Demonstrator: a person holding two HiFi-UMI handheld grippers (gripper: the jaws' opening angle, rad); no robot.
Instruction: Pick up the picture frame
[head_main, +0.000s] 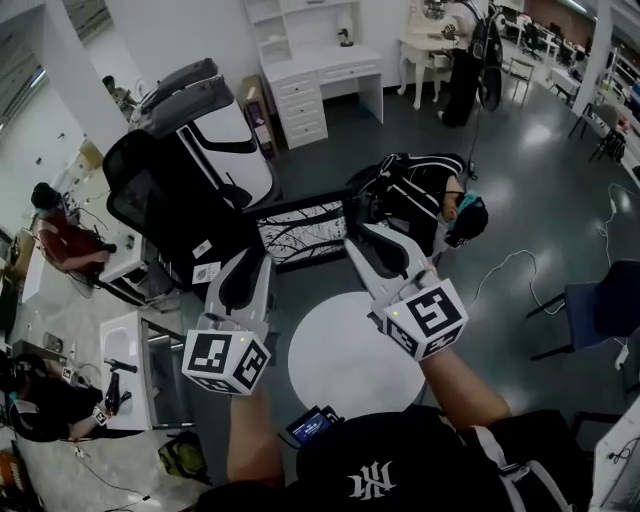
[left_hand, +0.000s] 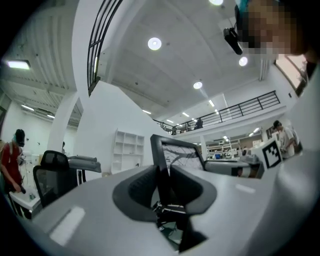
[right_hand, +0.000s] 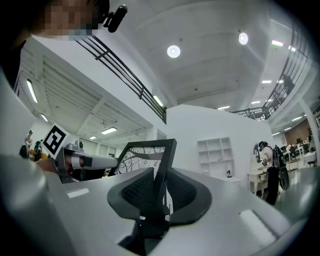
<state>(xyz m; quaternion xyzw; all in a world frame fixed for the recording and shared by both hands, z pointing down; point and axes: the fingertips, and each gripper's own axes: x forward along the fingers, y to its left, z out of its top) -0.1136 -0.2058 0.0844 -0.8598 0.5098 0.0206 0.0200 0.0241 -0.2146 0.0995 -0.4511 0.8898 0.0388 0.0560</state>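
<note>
The picture frame (head_main: 300, 232) is black-edged with a branch drawing, and it hangs in the air between my two grippers, above the round white table (head_main: 340, 365). My left gripper (head_main: 252, 262) is shut on the frame's left edge. My right gripper (head_main: 366, 240) is shut on its right edge. In the left gripper view the frame (left_hand: 180, 155) stands upright, its edge pinched between the dark pads of the left gripper (left_hand: 165, 176). In the right gripper view the frame (right_hand: 142, 156) tilts slightly, and the right gripper (right_hand: 161, 184) clamps its side bar.
A black mesh office chair (head_main: 160, 200) and a white recliner (head_main: 225, 135) stand behind the frame. Next to the right gripper lies a black bag (head_main: 425, 190). A white desk (head_main: 320, 75) is at the back, a blue chair (head_main: 600, 305) at the right, and a seated person (head_main: 60, 235) at the left.
</note>
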